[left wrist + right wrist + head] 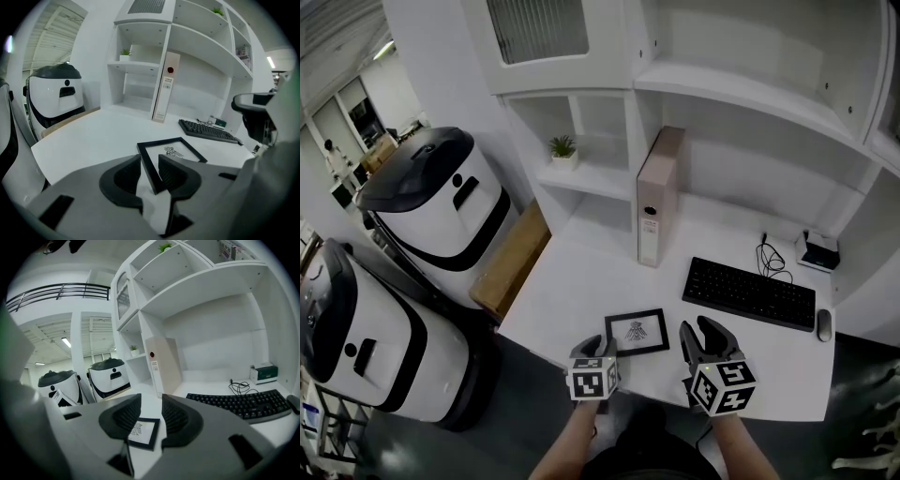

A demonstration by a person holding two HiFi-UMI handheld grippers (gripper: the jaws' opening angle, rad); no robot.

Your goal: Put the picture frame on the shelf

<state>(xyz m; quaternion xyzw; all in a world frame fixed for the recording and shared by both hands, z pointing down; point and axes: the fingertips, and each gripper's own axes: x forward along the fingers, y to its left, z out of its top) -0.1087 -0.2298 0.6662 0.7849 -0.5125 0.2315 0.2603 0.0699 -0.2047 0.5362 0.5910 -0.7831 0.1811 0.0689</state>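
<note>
A small black picture frame (636, 330) with a white print lies near the front edge of the white desk (581, 281). My left gripper (598, 349) is at the frame's near left corner. In the left gripper view the frame (173, 151) has its left rail between the jaws of that gripper (150, 159), which is shut on it. My right gripper (703, 336) hovers just right of the frame, with its jaws close together and nothing between them. In the right gripper view the frame (143, 432) shows below that gripper (151, 399). White shelves (591, 178) rise behind the desk.
A beige binder (656, 197) stands upright mid-desk. At the right are a black keyboard (748, 292), a mouse (824, 324) and a small box (817, 251) with a cable. A potted plant (563, 150) sits on the left shelf. Two white-and-black machines (431, 216) stand left of the desk.
</note>
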